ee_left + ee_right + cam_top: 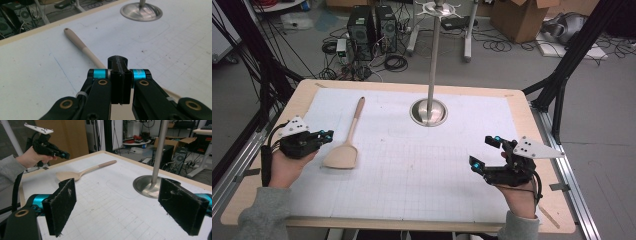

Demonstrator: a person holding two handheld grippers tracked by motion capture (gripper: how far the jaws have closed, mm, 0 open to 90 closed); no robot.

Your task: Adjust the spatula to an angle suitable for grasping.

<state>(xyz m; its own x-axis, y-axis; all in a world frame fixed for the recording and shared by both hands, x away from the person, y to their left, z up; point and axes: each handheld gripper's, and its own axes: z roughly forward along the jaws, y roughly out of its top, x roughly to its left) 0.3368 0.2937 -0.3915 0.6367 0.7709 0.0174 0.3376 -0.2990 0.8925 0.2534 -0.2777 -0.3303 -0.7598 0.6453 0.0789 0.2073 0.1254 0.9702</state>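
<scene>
1. In the high view I see the left gripper (pixel 326 135) near the left edge of the table (pixel 272 150). Its jaws are pressed together with nothing between them. The tips point at the flat blade of the wooden spatula (pixel 346 142), just beside it and not touching. I judge that the spatula is the thing to pick up, and the handle, which points away from me toward the far edge, is free for a grasp. The right gripper (pixel 484 152) waits low on the right side with its jaws wide apart, well away from the spatula.

2. In the left gripper view the two black jaws meet in the middle. The spatula (pixel 82 47) lies beyond them and under them, flat on the white gridded mat (pixel 175 50).

3. In the right gripper view the two black pads (pixel 61 206) stand far apart and hold nothing. Between them I see the metal stand (pixel 150 185) with its round base, placed near the far middle of the mat. Around the table there are cables, computer towers and cardboard boxes on a grey floor.
</scene>
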